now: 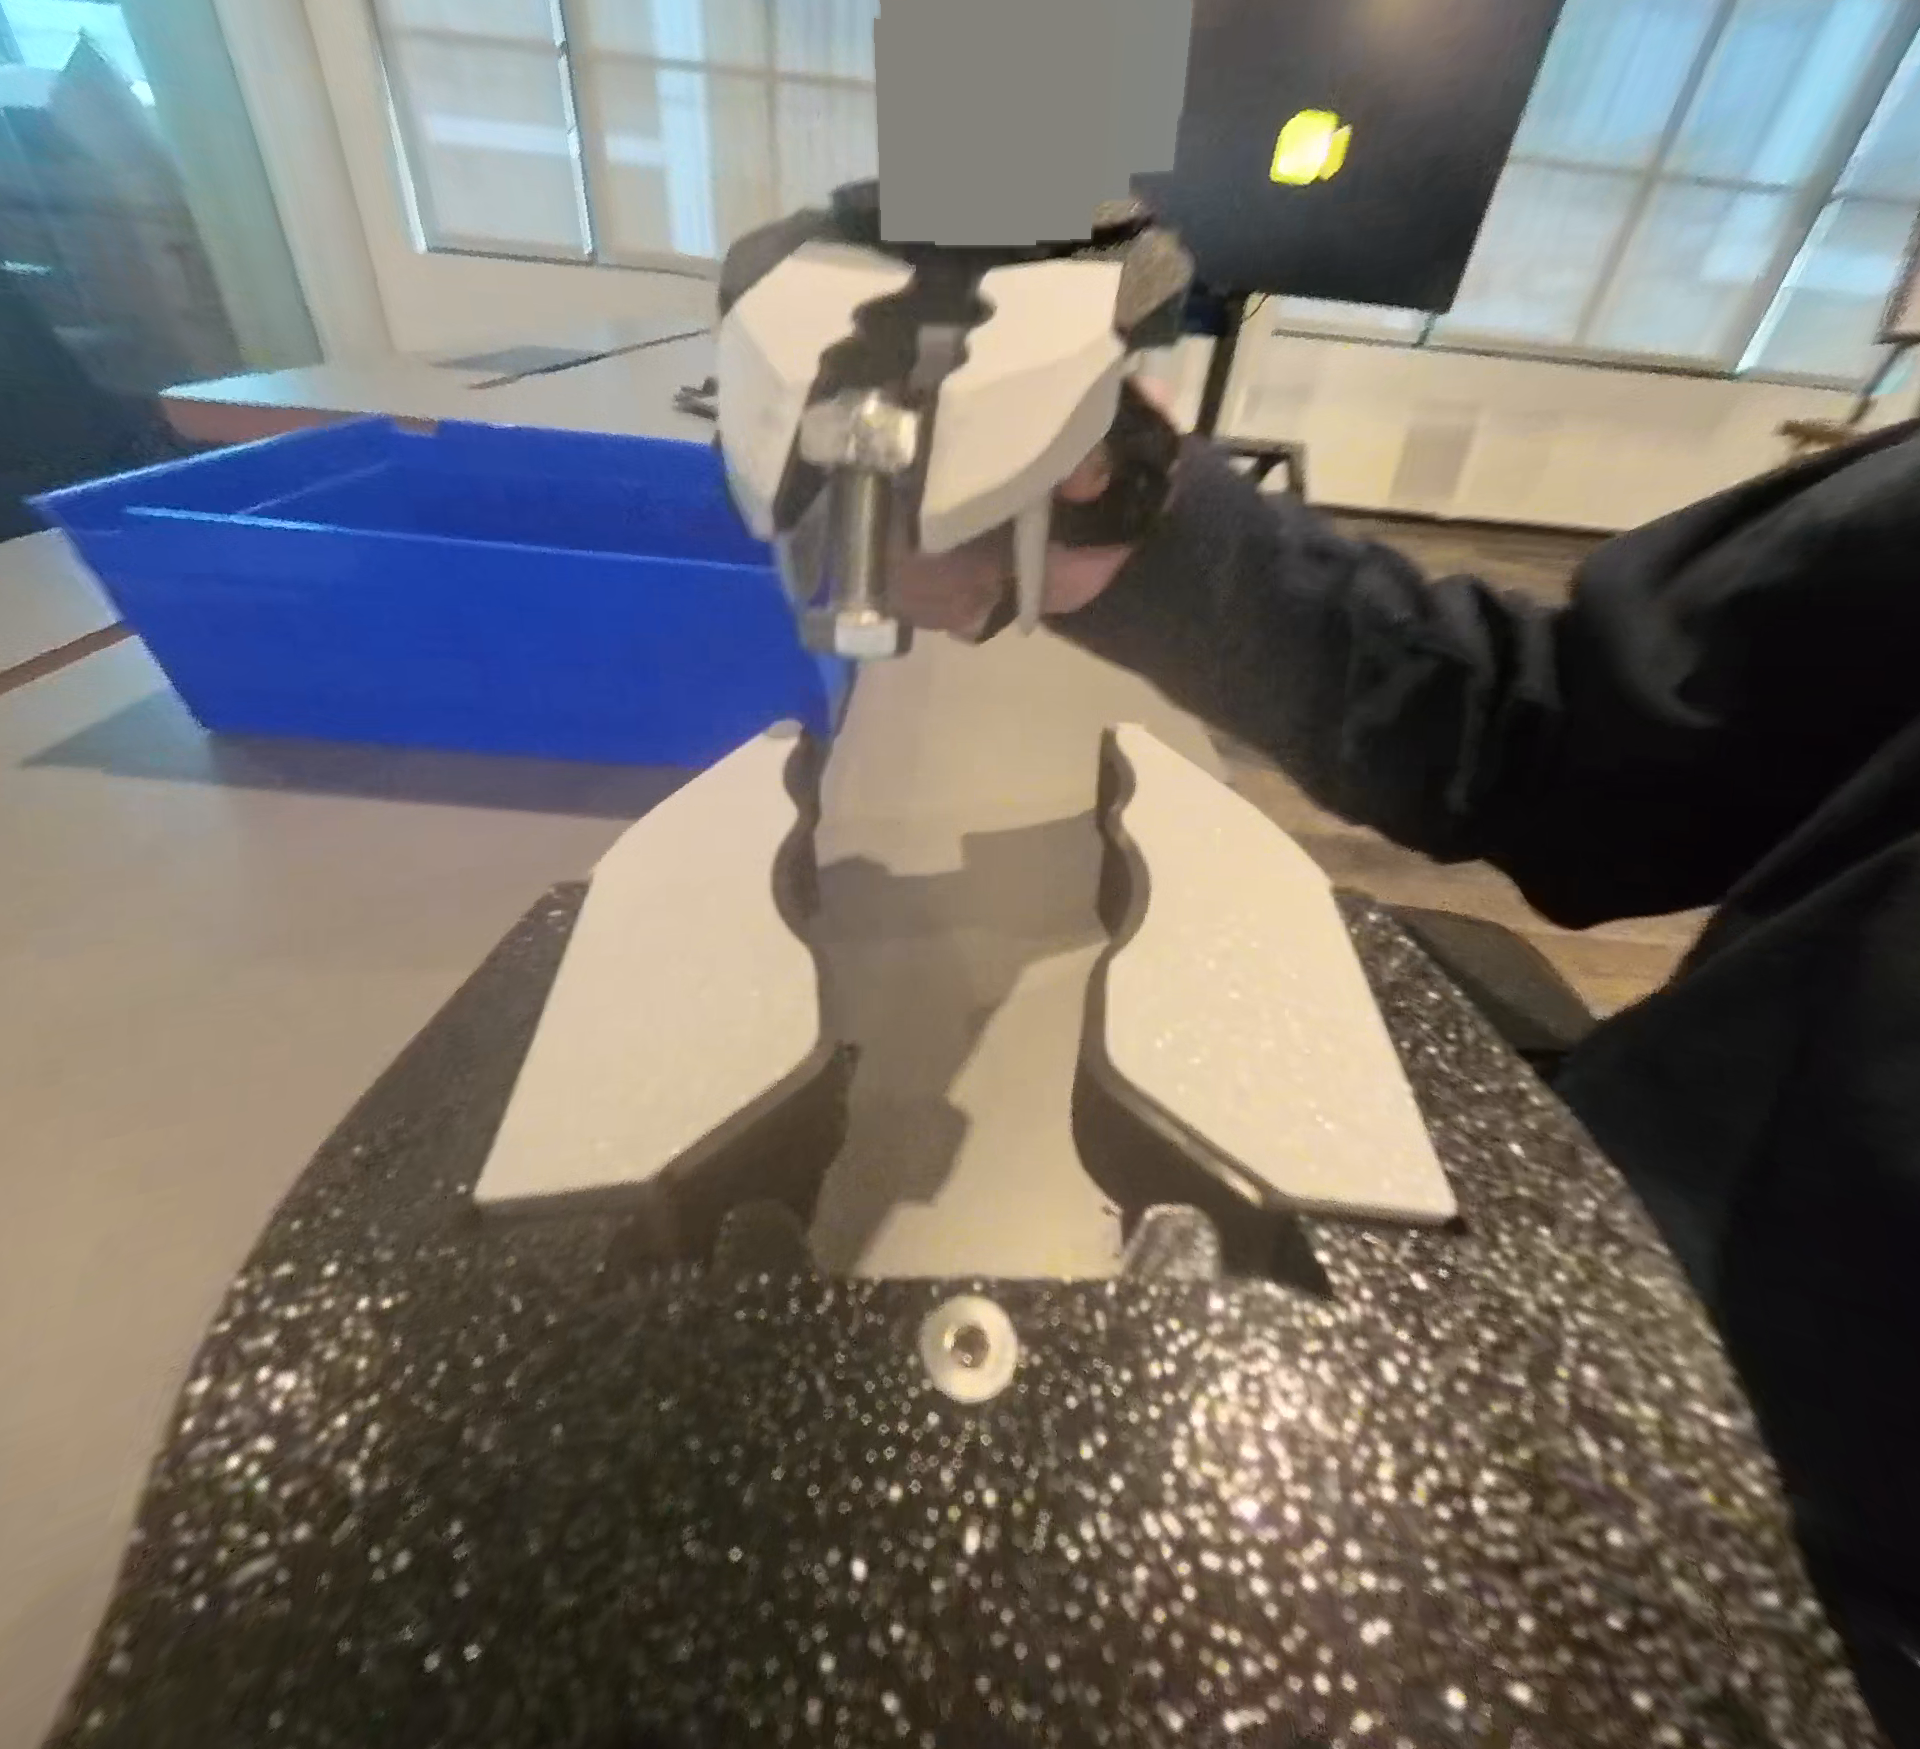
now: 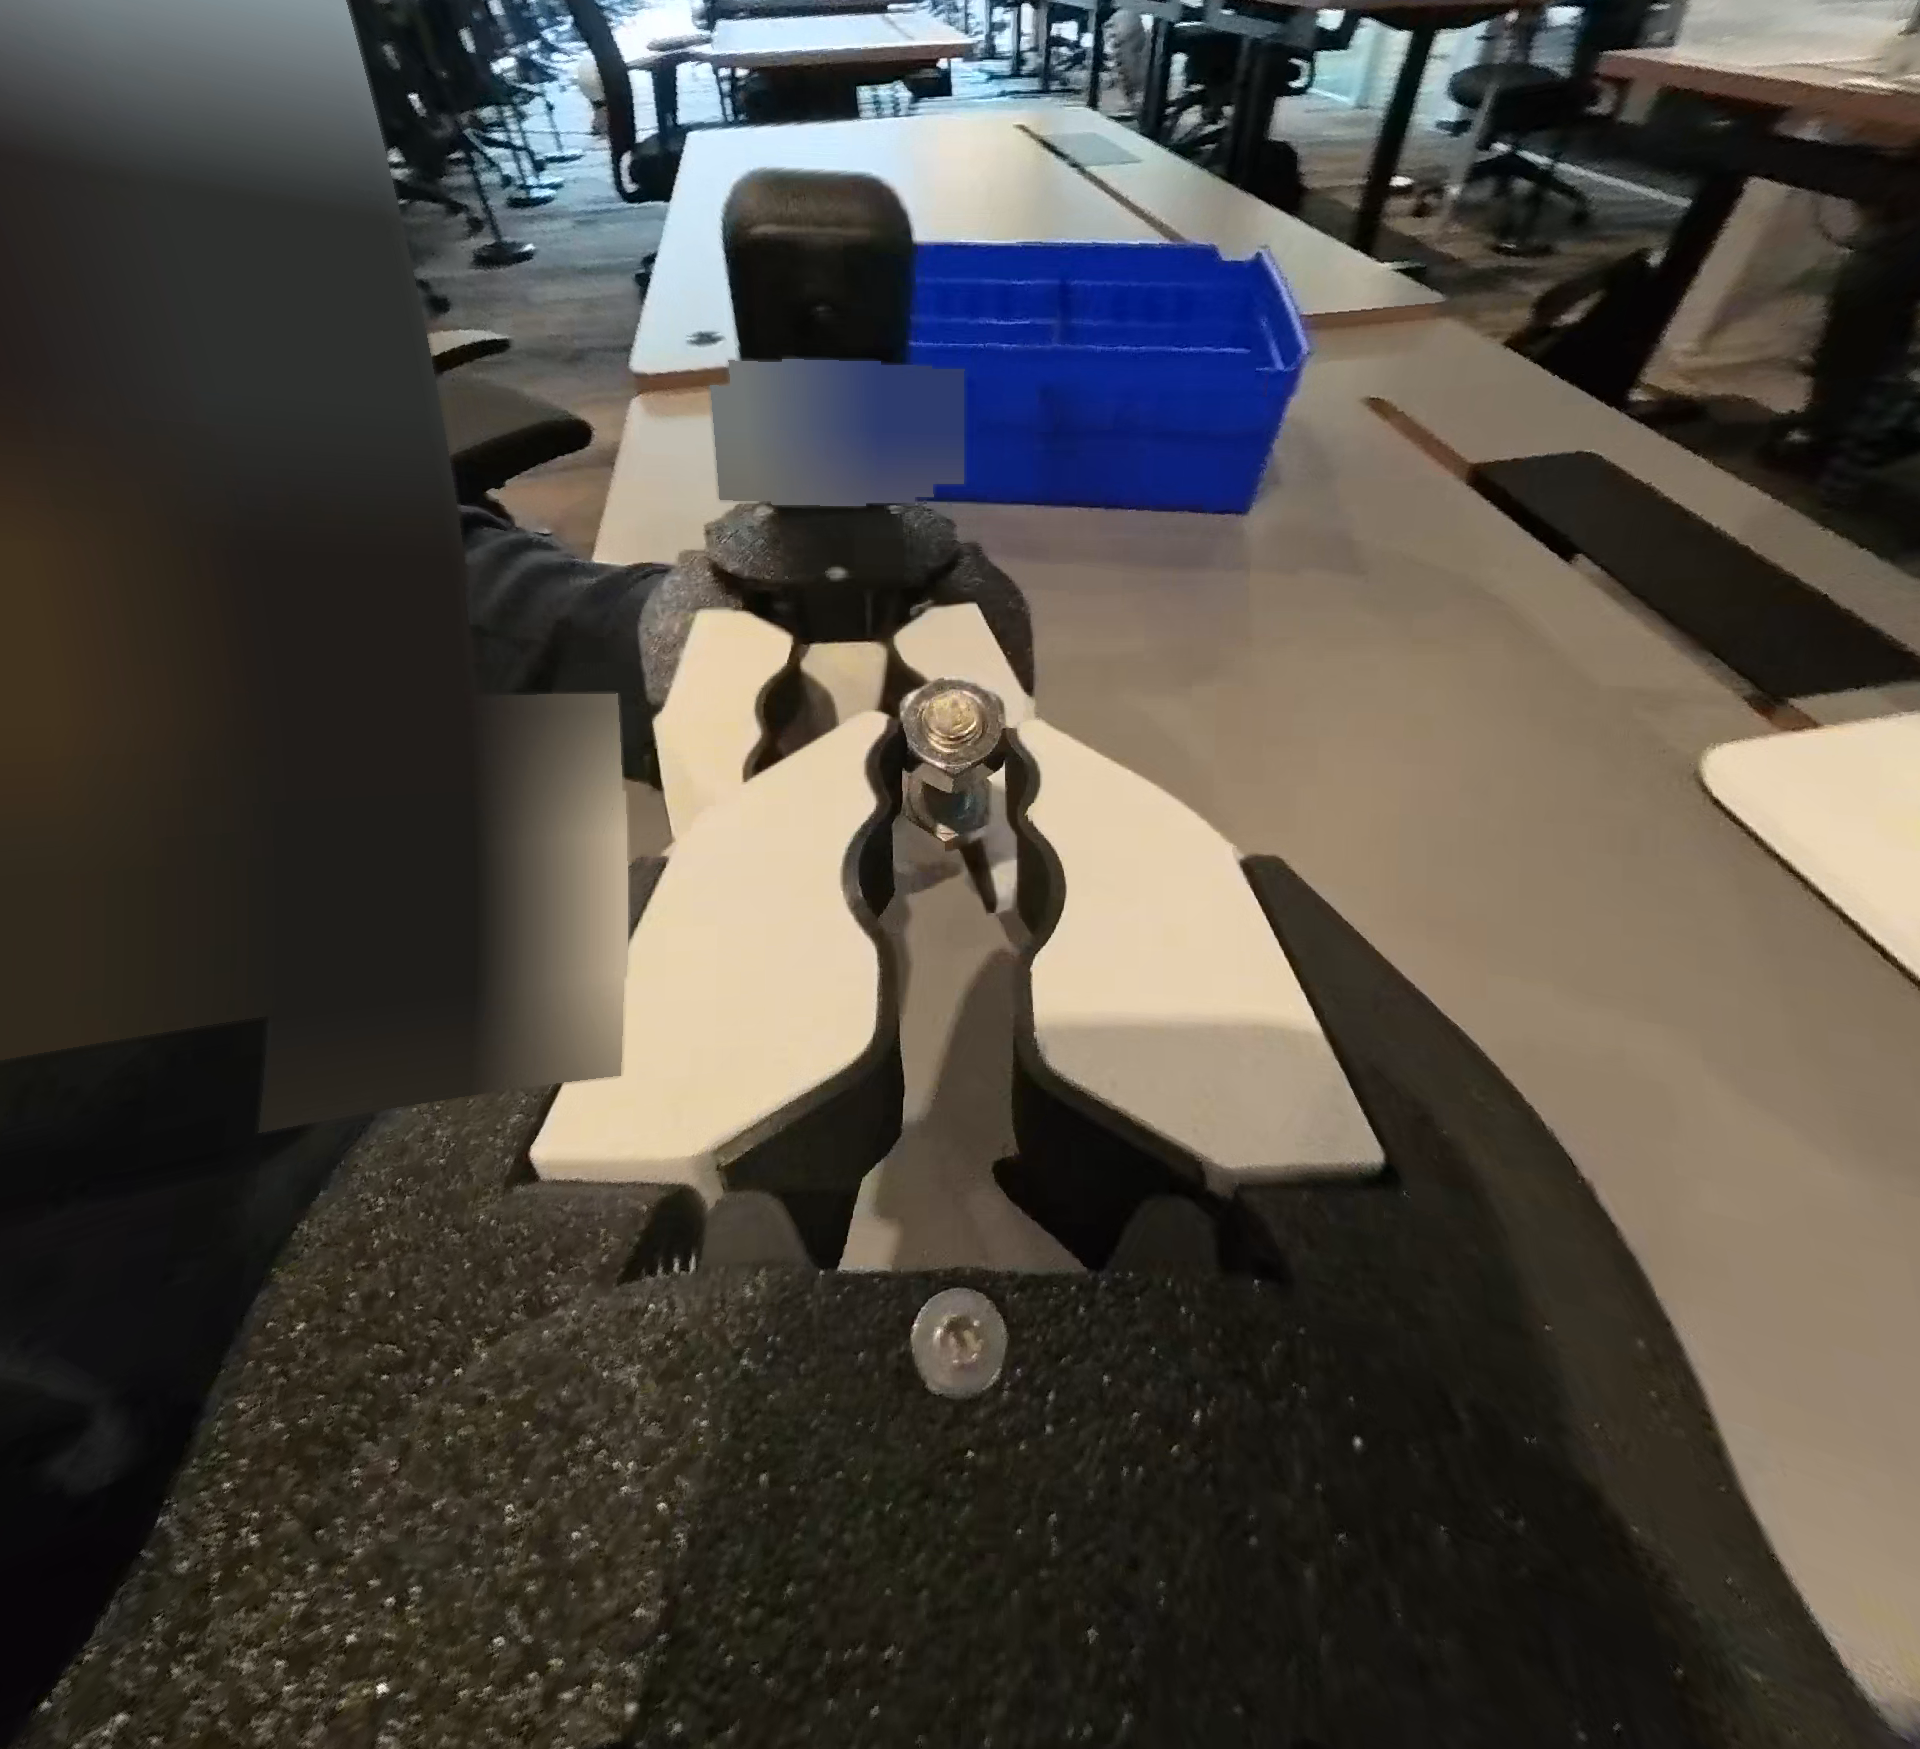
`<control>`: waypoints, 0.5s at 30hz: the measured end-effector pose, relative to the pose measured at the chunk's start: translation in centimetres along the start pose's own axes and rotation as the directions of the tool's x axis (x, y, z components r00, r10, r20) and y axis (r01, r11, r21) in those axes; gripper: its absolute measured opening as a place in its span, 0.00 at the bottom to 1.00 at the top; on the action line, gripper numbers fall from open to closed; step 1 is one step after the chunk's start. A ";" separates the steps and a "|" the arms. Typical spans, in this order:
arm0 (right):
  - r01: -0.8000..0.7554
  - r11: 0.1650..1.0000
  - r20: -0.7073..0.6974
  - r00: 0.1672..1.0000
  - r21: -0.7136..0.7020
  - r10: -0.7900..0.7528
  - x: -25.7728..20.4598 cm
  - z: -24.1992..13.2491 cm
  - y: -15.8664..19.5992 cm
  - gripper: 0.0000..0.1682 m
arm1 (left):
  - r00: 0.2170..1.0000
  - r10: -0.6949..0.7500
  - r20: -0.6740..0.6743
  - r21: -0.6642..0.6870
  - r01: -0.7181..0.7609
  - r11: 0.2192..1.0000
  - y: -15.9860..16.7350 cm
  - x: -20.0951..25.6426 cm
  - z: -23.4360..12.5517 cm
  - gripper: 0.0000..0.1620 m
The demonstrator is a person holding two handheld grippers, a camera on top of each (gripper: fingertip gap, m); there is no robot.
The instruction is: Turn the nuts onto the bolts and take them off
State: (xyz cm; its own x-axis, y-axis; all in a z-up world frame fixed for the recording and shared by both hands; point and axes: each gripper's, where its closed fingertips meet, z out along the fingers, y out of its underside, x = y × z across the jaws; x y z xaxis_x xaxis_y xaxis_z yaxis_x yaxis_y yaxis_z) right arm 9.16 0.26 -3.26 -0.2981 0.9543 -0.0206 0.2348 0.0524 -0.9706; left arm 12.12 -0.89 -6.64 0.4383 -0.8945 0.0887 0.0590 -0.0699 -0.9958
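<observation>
My right gripper (image 2: pixel 951 738) is shut on a silver bolt (image 2: pixel 949 725) at its upper end, above the grey table (image 2: pixel 1351 660). The bolt carries nuts (image 2: pixel 940 780) along its shank. In the left wrist view the right gripper (image 1: pixel 852 515) points towards me, and the bolt (image 1: pixel 860 546) hangs down from its fingers with a hex piece (image 1: pixel 857 634) at the bottom end. My left gripper (image 1: pixel 961 764) is open and empty, just below and in front of that end. In the right wrist view the left gripper (image 2: pixel 821 702) sits right behind the bolt, facing it.
A blue plastic bin (image 1: pixel 416 598) stands on the table (image 1: pixel 208 972) behind the grippers; it also shows in the right wrist view (image 2: pixel 1101 390). A black mat (image 2: pixel 1662 556) and a white board (image 2: pixel 1829 826) lie at the right. A person's dark sleeve (image 1: pixel 1455 660) reaches in from the right. About 5 centimetres separates my left fingertips from my right.
</observation>
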 end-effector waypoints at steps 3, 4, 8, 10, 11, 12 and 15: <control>0.002 1.000 0.048 0.999 -0.002 -0.002 -0.5 1.2 0.0 0.11 | 1.000 -0.015 0.001 0.033 0.015 0.999 -0.7 -0.2 -1.1 0.27; 0.002 1.000 0.062 0.998 -0.007 -0.002 -0.6 1.5 0.1 0.11 | 1.000 -0.016 0.013 0.029 0.015 0.999 -0.6 -0.5 -1.3 0.27; 0.005 0.999 0.094 0.996 -0.036 -0.002 -1.1 2.2 0.4 0.11 | 1.000 0.008 0.022 0.040 -0.009 0.999 -1.0 -0.3 -1.7 0.24; 0.006 0.999 0.108 0.994 -0.044 -0.001 -1.3 2.4 0.5 0.11 | 0.999 0.037 0.037 0.039 -0.038 0.999 -1.1 -0.3 -1.7 0.20; 0.004 0.999 0.117 0.993 -0.044 0.001 -1.5 2.5 0.5 0.11 | 0.998 0.047 0.041 0.037 -0.048 0.998 -1.1 -0.3 -1.8 0.18; 0.002 0.999 0.127 0.992 -0.044 0.004 -1.7 2.5 0.5 0.11 | 0.998 0.051 0.045 0.034 -0.053 0.998 -1.1 -0.3 -1.8 0.15; 0.004 0.999 0.133 0.991 -0.045 0.002 -2.0 2.7 0.5 0.11 | 0.999 0.038 0.037 0.029 -0.039 0.999 -1.0 -0.2 -1.9 0.11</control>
State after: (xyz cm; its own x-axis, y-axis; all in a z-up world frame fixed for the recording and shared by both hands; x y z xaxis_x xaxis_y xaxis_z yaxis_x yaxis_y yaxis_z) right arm 7.41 -2.38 -4.36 -0.4180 0.9068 -0.0545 0.2753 0.0692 -0.9589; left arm 10.28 -1.48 -5.75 0.4729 -0.8796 0.0513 0.0679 -0.0216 -0.9975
